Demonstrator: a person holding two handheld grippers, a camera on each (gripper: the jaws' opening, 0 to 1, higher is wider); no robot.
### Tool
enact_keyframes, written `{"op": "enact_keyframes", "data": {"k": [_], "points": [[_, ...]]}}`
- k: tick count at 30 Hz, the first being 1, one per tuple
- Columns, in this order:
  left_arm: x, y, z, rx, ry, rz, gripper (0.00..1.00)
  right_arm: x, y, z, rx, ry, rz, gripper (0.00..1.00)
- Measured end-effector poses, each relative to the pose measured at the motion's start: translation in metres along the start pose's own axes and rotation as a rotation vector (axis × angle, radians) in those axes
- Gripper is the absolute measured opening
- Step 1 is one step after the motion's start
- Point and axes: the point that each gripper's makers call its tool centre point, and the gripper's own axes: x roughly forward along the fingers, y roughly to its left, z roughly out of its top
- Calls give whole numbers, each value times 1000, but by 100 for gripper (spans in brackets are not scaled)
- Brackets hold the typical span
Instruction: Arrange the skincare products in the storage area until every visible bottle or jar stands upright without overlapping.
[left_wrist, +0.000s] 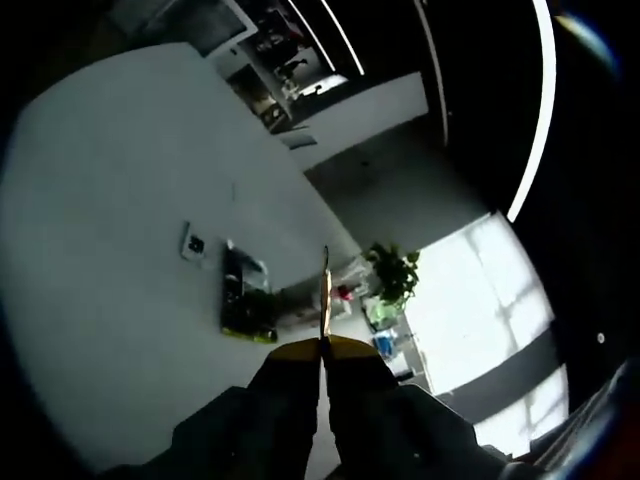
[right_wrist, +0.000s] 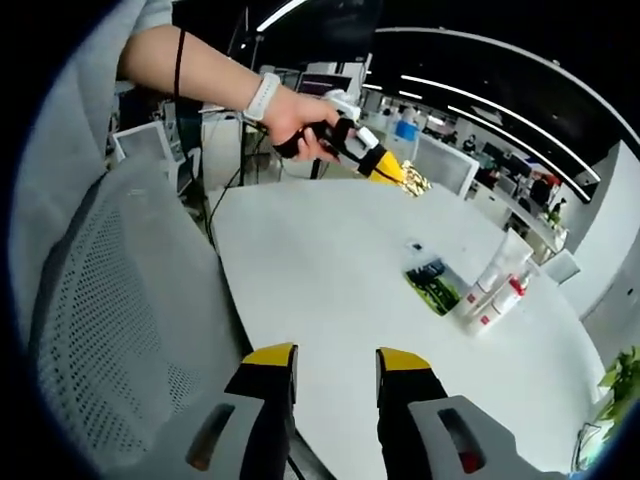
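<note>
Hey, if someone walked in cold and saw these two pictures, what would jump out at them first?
Probably the big white table, almost bare, with a few white bottles standing near its far right edge beside a small green and black tray. Next, the person's hand holding the left gripper up over the table's far side, jaws closed. In the left gripper view, the room looks tilted, with a leafy plant beside a bright window.

- No text can be read anywhere.
- The bottles (right_wrist: 497, 290) near the table's (right_wrist: 330, 270) far edge carry red marks (too small to read).
- The small card (left_wrist: 193, 243) shows only a dark blot.
</note>
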Motion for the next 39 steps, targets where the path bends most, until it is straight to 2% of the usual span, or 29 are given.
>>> {"op": "enact_keyframes", "data": {"k": [26, 39], "points": [[23, 23, -7, -35, 47, 48, 0, 0, 2, -2, -22, 12, 6, 25], [37, 51, -16, -67, 92, 98, 0, 2, 4, -7, -59, 39, 6, 23]]}}
